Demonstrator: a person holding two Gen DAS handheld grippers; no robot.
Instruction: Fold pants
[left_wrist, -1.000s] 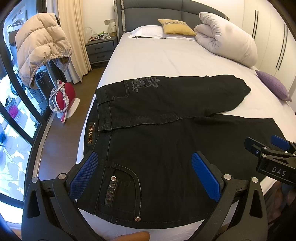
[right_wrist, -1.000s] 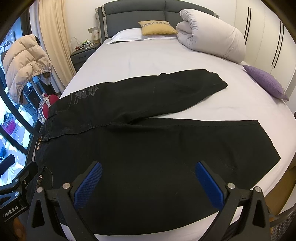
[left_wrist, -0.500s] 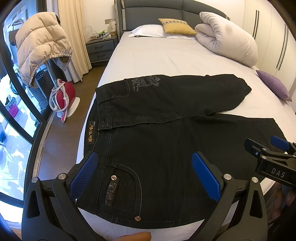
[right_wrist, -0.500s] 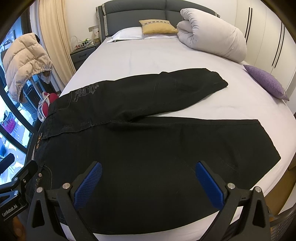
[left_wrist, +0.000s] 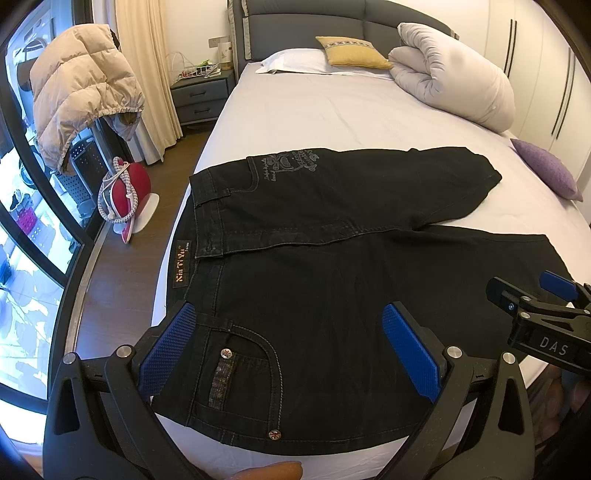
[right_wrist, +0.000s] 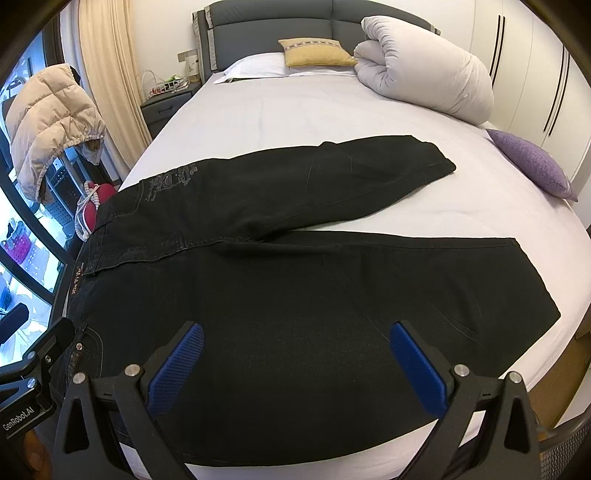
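Black denim is heavy and stiff, so if you pinch only the top layer at the waistband, the pants (left_wrist: 332, 280) will likely sag or twist as you lift, and the fold will land crooked. Their near edge also lies right along the foot edge of the bed (left_wrist: 314, 110); a careless drag toward you could pull them off onto the floor. Your left claw (left_wrist: 291, 350) is wide open, gripping nothing, hovering over the front pocket near the bed's left foot corner. Your right claw (right_wrist: 295, 365) is likewise open and empty, above the near leg's thigh. The pants lie flat, waistband at the left edge, legs splayed toward the right.
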